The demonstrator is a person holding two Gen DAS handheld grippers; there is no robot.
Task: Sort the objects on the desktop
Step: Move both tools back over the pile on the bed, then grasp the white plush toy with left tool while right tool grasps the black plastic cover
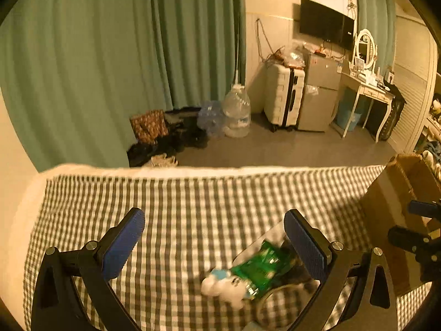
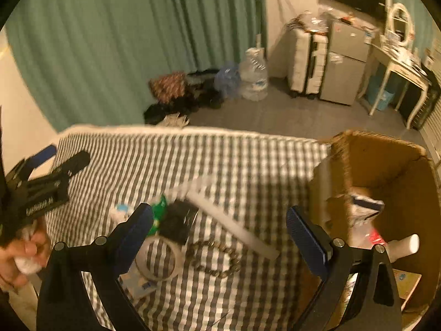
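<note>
Between the right gripper's [image 2: 219, 227] spread fingers lies a bead bracelet [image 2: 213, 259] (blurred).

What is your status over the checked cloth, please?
Left gripper open, empty. Right gripper open, empty. Tape roll, bead bracelet, ruler unsorted. Cardboard box unobstructed.

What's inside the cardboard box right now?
In the cardboard box lie a white bottle-like item, something red and clear wrapped packaging. Its near wall and the right gripper hide the rest.
</note>
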